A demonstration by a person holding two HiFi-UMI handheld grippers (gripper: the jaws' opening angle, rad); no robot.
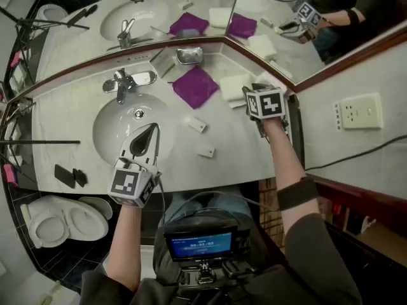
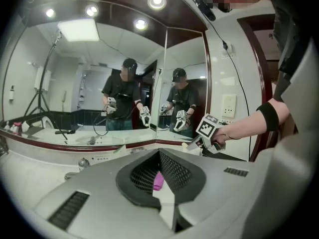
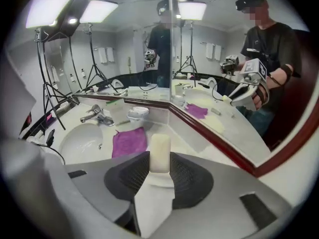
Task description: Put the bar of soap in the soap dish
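Note:
A cream bar of soap (image 3: 160, 152) stands upright between the pads of my right gripper (image 3: 160, 159), which is shut on it. In the head view that gripper (image 1: 262, 89) hovers over the counter's right end, by the folded white towels (image 1: 234, 86); the soap is hidden there. The silver soap dish (image 1: 189, 56) sits at the mirror corner, left of and beyond this gripper, and shows as a pale dish (image 3: 137, 113) in the right gripper view. My left gripper (image 1: 145, 142) is shut and empty above the sink basin (image 1: 121, 122); its jaws (image 2: 159, 158) meet.
A purple cloth (image 1: 195, 86) lies in front of the dish. Two small white packets (image 1: 197, 124) lie on the counter's middle. The faucet (image 1: 122, 83) stands behind the basin. Black items (image 1: 68, 175) rest at the left edge, above a toilet (image 1: 63, 221). Mirrors line the back.

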